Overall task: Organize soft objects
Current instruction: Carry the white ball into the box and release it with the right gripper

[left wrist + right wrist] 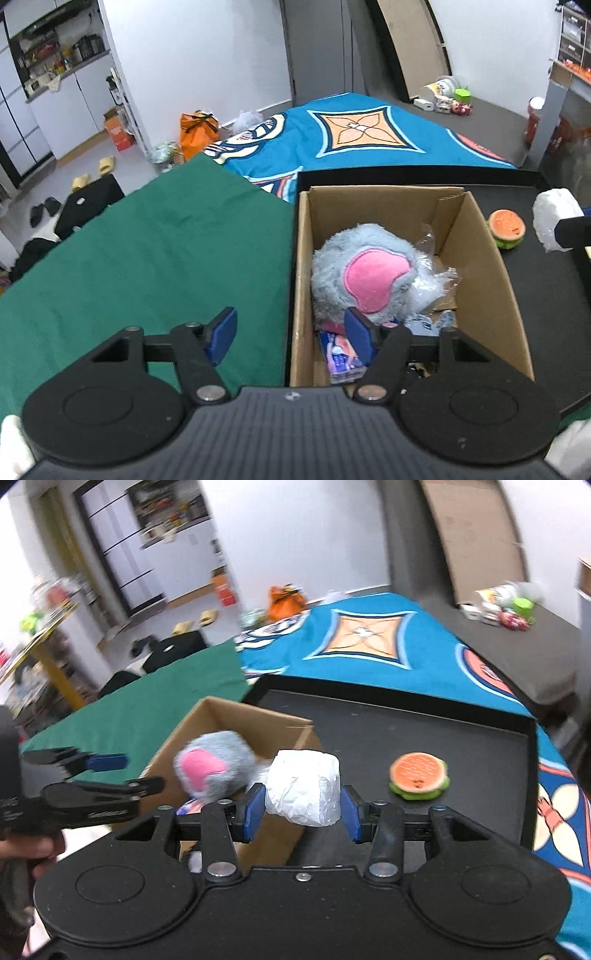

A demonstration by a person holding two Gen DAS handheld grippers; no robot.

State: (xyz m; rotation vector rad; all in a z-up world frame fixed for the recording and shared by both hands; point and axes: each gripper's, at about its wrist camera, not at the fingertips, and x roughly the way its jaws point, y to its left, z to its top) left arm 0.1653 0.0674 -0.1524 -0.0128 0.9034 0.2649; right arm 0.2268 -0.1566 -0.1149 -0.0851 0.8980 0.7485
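Note:
My right gripper is shut on a white crinkled soft bundle, held in the air over the near right corner of the cardboard box. The same bundle shows at the right edge of the left wrist view. A grey plush with a pink patch lies inside the box, with a tissue pack and clear wrapping beside it. A burger-shaped soft toy sits on the black tray right of the box. My left gripper stands open over the box's left wall, holding nothing.
The box and tray rest on a surface with a green cloth to the left and a blue patterned blanket behind. Bags, slippers and shelves lie on the floor further back. A hand holds the left gripper.

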